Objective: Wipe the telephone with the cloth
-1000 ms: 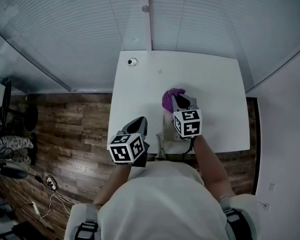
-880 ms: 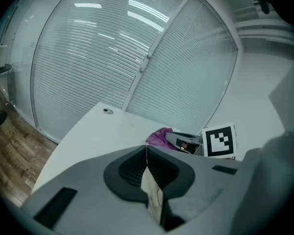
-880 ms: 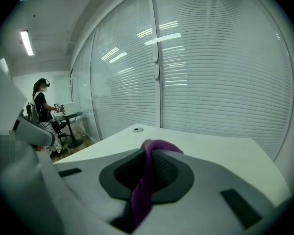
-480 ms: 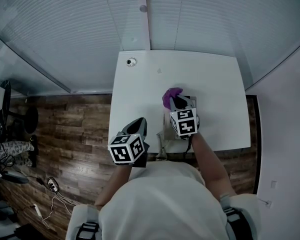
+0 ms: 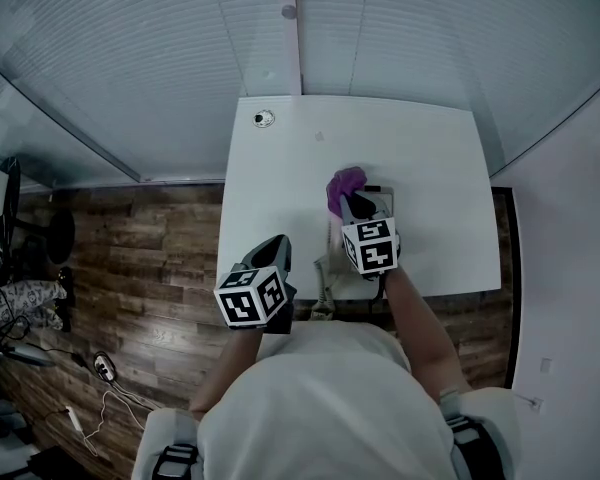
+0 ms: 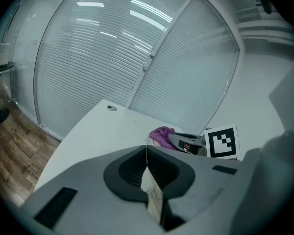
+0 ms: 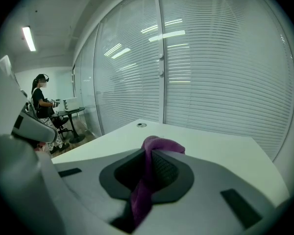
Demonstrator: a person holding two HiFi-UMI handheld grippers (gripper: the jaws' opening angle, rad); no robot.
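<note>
My right gripper is shut on a purple cloth over the middle of the white table. In the right gripper view the cloth runs down between the jaws of that gripper and bunches over their tips. The telephone lies mostly hidden under this gripper; a pale part of it shows near the table's front edge. My left gripper hovers at the front left edge, shut with nothing held. From the left gripper view I see the cloth to the right.
A round cable grommet sits at the table's far left corner. A glass wall with blinds runs right behind the table. Wooden floor lies to the left, where a person sits at a distant desk.
The right gripper with the cloth has tilted slightly over the telephone. The left gripper has stayed where it was.
</note>
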